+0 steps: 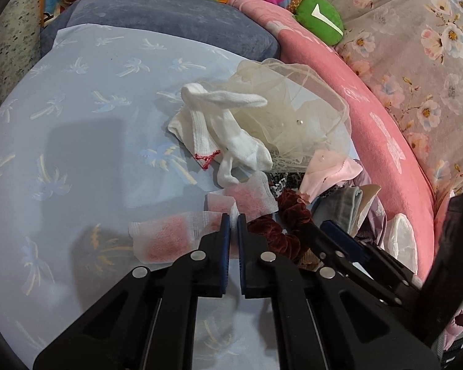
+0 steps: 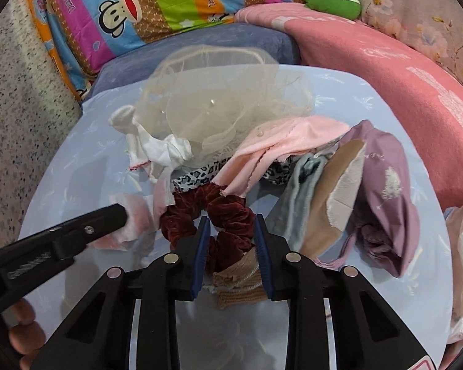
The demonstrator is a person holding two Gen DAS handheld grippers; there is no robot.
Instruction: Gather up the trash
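On the pale blue bed sheet [image 1: 77, 123], the left gripper [image 1: 234, 215] fingers pinch a pink-stained tissue [image 1: 169, 237]; the right gripper [image 2: 231, 217] fingers straddle a maroon scrunchie [image 2: 228, 212], half-open; lifting risks tearing the thin tissue

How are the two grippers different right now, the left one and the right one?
The left gripper has its jaws almost together, pinching the edge of a pink-stained wipe; the right gripper has its jaws apart.
The right gripper straddles a dark red scrunchie without clamping it, while the left gripper sits beside the scrunchie.
Both have black bodies with blue pads and point at the clothes pile on the blue sheet.
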